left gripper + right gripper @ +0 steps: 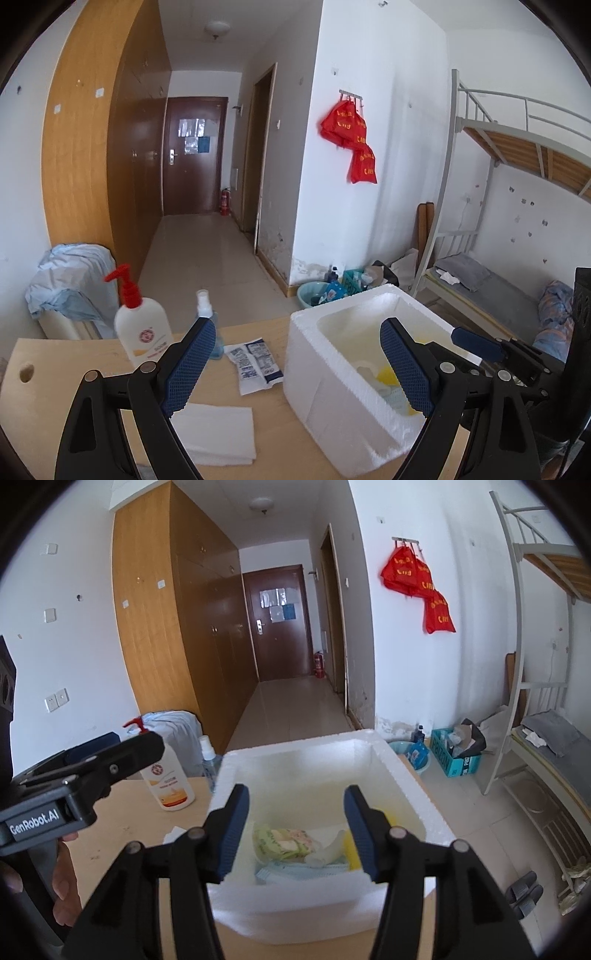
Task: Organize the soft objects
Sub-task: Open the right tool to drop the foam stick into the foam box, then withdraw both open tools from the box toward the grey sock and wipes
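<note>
A white foam box (288, 749) stands on the wooden table (122, 834). Inside it lie a green-and-white wipes pack (284, 843), a white roll (328, 849), a yellow item (351, 845) and a light blue pack (295, 871). My right gripper (297, 792) hangs open just above the box's near side, nothing between its pads. My left gripper (299, 325) is wide open over the table at the box's (321, 354) left wall and holds nothing. A folded white cloth (218, 432) and two white-and-blue sachets (255, 360) lie on the table left of the box.
A lotion bottle with a red pump (142, 328) and a clear spray bottle (205, 306) stand at the table's far edge. Beyond are a chair draped in blue cloth (70, 284), a basin and crate (454, 753) on the floor, and a bunk bed (546, 746) at right.
</note>
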Motion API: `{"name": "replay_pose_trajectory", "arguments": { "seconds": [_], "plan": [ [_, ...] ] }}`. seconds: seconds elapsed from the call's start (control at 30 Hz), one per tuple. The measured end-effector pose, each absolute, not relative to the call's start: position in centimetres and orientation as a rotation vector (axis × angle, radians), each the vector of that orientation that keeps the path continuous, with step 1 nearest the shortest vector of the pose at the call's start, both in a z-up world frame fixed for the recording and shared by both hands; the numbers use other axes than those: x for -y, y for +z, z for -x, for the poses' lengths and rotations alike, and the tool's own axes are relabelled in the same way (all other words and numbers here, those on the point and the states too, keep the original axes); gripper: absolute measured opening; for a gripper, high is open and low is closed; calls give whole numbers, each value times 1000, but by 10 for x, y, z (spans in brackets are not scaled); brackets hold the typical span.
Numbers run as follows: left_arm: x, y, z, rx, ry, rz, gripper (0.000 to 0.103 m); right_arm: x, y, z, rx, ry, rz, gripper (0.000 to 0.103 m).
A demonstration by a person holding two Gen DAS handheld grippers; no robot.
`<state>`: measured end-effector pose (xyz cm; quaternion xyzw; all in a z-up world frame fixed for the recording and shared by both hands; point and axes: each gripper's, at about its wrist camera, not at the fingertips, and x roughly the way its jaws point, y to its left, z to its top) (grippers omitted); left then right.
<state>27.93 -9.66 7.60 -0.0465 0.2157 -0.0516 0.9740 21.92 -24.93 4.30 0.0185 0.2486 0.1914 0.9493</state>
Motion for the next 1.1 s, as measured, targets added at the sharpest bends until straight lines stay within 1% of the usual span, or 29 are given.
{"name": "replay_pose_trajectory", "arguments": {
  "seconds": [0.27, 0.33, 0.4, 0.47, 0.5, 0.53, 0.67, 0.77, 0.83, 1.0, 1.1],
  "plan": [
    [79, 89, -228, -419, -53, 71, 91, 240, 48, -187, -495, 430, -40, 61],
    [71, 90, -214, -416, -41, 76, 91, 237, 50, -178, -489, 444, -37, 64],
    [63, 90, -198, -403, -19, 82, 92, 234, 51, -167, -475, 458, -43, 73],
    [57, 89, -182, -386, 2, 86, 97, 230, 51, -157, -464, 471, -46, 73],
    [54, 89, -176, -380, 11, 89, 98, 227, 51, -151, -460, 482, -42, 73],
    [50, 89, -167, -371, 22, 87, 98, 226, 51, -147, -458, 488, -42, 74],
    [44, 85, -139, -356, 54, 70, 100, 219, 51, -128, -440, 511, -42, 81],
    [39, 83, -121, -341, 75, 68, 102, 212, 52, -112, -423, 534, -31, 82],
    [36, 82, -110, -336, 85, 68, 102, 206, 53, -103, -417, 542, -18, 85],
    [25, 81, -82, -304, 145, 56, 103, 196, 53, -84, -387, 566, -14, 95],
    [15, 76, -63, -287, 177, 71, 103, 189, 54, -74, -375, 574, -7, 96]
  ]
}}
